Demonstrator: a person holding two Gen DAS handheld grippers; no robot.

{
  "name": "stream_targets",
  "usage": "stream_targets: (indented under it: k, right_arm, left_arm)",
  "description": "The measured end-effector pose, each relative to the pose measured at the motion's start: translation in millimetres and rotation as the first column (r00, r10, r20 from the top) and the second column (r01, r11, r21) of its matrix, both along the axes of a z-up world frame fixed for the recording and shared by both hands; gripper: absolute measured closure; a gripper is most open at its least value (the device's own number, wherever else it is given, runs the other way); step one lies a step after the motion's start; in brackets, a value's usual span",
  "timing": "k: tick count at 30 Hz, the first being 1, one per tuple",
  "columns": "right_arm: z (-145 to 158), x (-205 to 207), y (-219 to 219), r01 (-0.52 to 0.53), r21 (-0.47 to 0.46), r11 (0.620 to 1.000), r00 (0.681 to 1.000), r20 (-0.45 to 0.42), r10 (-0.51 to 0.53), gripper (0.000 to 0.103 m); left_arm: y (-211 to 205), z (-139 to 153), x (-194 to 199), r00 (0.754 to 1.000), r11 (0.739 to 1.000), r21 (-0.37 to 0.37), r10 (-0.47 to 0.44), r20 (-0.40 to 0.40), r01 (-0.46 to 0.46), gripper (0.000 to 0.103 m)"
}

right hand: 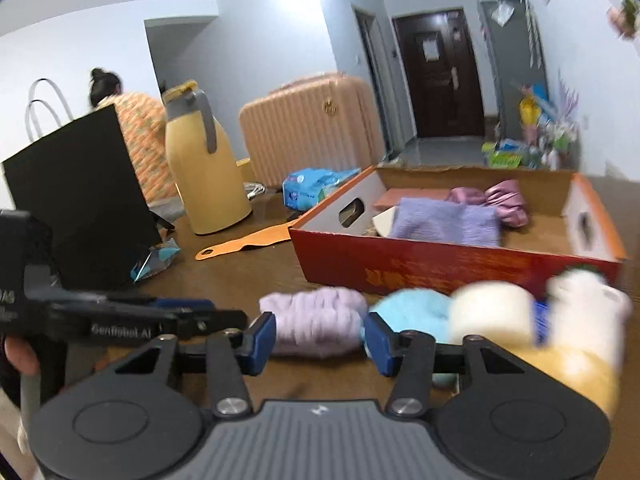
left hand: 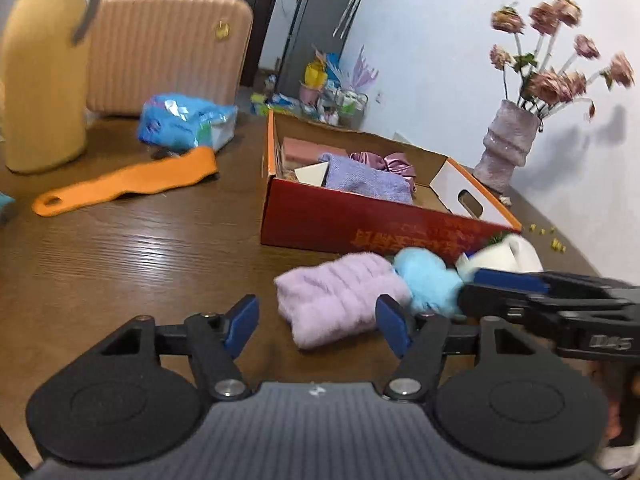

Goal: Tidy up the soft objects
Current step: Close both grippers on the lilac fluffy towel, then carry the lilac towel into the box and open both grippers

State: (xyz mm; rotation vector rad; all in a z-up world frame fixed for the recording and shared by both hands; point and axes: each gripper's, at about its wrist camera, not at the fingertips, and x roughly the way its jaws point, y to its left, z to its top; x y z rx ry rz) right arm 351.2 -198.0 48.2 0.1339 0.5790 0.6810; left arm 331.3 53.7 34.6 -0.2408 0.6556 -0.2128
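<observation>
Leftmost, a smooth yellow jug (left hand: 42, 76) and a ribbed peach suitcase (left hand: 168, 50) stand at the far edge of the wood-grain table (left hand: 132, 256), with a crinkled blue packet (left hand: 186, 124) and a flat orange strip (left hand: 128, 184) just before them; a broad bare stretch of tabletop lies between these and the left gripper (left hand: 318, 326). Its jaws stand apart, released, with the near edge of a fluffy lilac roll (left hand: 340, 300) between the blue pads, which do not press on it. Beside the roll lies a blue puff (left hand: 428, 280), then a cream plush toy (left hand: 508, 254), all close against the front wall of a red cardboard box (left hand: 360, 220). Inside the box sit a purple knit cloth (left hand: 364, 178), a shiny pink satin bundle (left hand: 384, 160) and a pink block (left hand: 308, 148); its right half is bare cardboard. A ridged vase (left hand: 506, 142) with pink flowers stands by the wall behind. The right gripper (right hand: 320, 340) is likewise unclenched, its jaws set about the lilac roll, gripping nothing.
</observation>
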Motion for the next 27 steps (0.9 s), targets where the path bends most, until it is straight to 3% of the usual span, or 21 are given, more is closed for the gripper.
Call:
stream_targets:
  k: [3, 6, 9, 12, 18, 27]
  right_arm:
    - [-13.2, 39.9, 24.2, -0.020, -0.029, 0.999, 0.997, -0.073, 0.018, 0.063]
    - [-29.0, 62.0, 38.9, -0.018, -0.061, 0.998, 0.993, -0.121, 0.010, 0.063]
    - [-40.8, 67.2, 40.1, -0.026, -0.053, 0.998, 0.992, -0.127, 0.019, 0.065]
    - [-41.6, 67.7, 41.7, -0.028, -0.068, 0.997, 0.993, -0.113, 0.021, 0.071]
    - [-31.3, 55.6, 52.0, -0.021, -0.125, 0.992, 0.999, -0.037, 0.017, 0.081]
    - [18.3, 0.7, 30.9, -0.009, -0.027, 1.000, 0.996, 0.087, 0.011, 0.082]
  left_arm:
    - [9.4, -11.1, 21.3, 0.999, 0.996, -0.089, -0.028, -0.026, 0.026, 0.043]
    - [14.4, -23.0, 32.9, 0.997, 0.992, -0.118, -0.057, -0.050, 0.051, 0.070]
    - [17.9, -30.6, 37.9, 0.997, 0.990, -0.135, -0.057, -0.054, 0.049, 0.079]
    - [24.4, -33.5, 41.2, 0.996, 0.982, -0.183, -0.061, -0.060, 0.049, 0.084]
    - [22.6, -27.5, 35.8, 0.998, 0.985, -0.165, -0.058, -0.037, 0.051, 0.088]
    - [10.9, 29.0, -25.1, 0.992, 0.989, -0.121, -0.071, 0.108, 0.084, 0.089]
